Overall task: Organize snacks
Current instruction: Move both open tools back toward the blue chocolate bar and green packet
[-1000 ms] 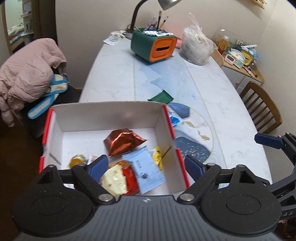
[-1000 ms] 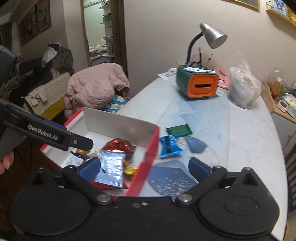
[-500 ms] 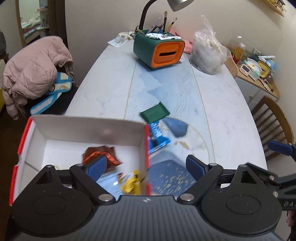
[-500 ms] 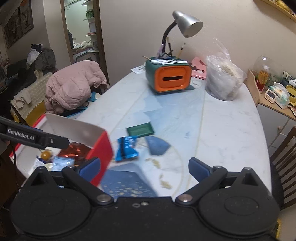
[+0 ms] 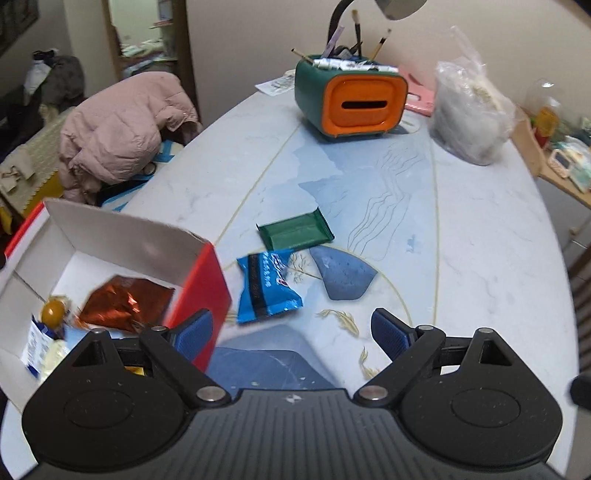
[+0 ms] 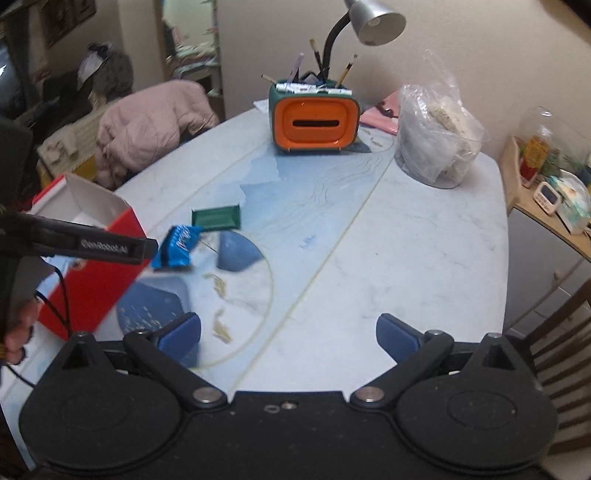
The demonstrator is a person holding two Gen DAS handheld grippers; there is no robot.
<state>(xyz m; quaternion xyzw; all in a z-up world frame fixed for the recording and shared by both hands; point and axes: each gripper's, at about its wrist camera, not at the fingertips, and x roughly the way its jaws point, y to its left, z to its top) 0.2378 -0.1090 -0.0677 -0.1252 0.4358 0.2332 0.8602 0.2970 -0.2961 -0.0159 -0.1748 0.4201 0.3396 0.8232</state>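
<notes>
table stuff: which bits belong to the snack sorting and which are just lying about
Job: red box holding snacks, blue packet, green packet, left gripper, right gripper, both open.

Lying about: orange-fronted organizer, lamp, plastic bag, pink jacket.

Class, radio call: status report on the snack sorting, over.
Both grippers, left and right, open, empty. Blue packet and green packet outside the box. Nothing in the way.

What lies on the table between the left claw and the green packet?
In the left wrist view, the blue snack packet lies between the open left claw and the green packet, beside the red box.
</notes>
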